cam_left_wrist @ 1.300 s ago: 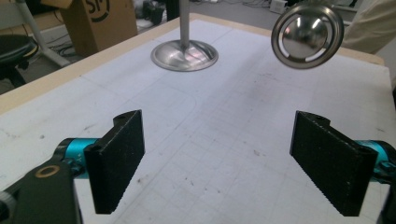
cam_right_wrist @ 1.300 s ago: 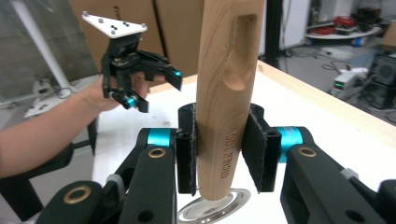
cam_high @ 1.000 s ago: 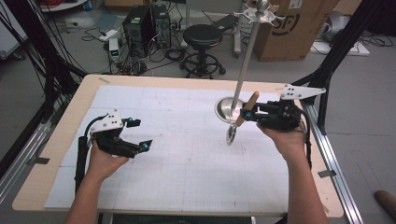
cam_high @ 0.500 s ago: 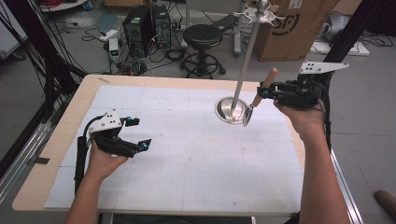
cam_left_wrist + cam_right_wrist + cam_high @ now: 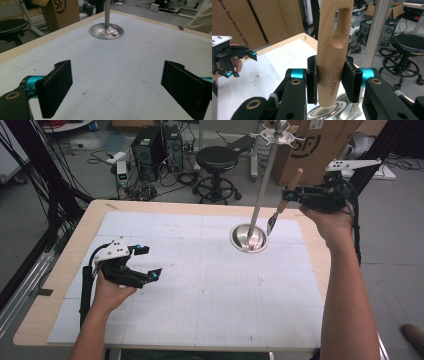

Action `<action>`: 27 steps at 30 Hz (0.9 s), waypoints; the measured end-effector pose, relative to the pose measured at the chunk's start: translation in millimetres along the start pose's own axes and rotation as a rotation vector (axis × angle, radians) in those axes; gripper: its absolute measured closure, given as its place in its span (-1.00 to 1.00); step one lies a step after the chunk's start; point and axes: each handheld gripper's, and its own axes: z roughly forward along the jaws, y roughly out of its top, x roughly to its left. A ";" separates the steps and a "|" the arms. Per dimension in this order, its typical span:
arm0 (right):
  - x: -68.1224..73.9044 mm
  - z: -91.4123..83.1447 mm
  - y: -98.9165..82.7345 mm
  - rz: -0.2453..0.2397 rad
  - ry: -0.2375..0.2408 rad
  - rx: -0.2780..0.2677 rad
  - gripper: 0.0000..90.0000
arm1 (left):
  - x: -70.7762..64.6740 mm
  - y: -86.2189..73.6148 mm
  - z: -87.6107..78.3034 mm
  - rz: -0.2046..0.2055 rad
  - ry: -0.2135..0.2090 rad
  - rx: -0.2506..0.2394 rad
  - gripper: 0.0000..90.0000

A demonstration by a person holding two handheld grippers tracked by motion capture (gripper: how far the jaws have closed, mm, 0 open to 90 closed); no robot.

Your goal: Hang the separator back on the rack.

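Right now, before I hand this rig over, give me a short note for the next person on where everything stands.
Right claw: shut on the wooden handle of a utensil, held in the air beside the pole of the metal stand, metal tip pointing down.
Left claw: open, holding nothing, low over the table at its left side.
Done: utensil is picked up.
Left: likely hanging it by the handle slot on a hook at the stand's top; not yet there.

Smooth wooden handle [image 5: 333,47], glossy metal stand [image 5: 248,238]
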 end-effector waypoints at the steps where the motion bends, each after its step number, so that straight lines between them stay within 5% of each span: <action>1: -1.0 0.4 2.0 0.001 -0.004 0.000 0.52 | 0.1 0.1 -0.1 0.000 -0.002 -0.001 -0.76; 27: -18.0 11.8 48.2 0.010 -0.133 0.057 0.52 | 0.2 -0.1 -0.9 0.003 -0.022 -0.016 -0.76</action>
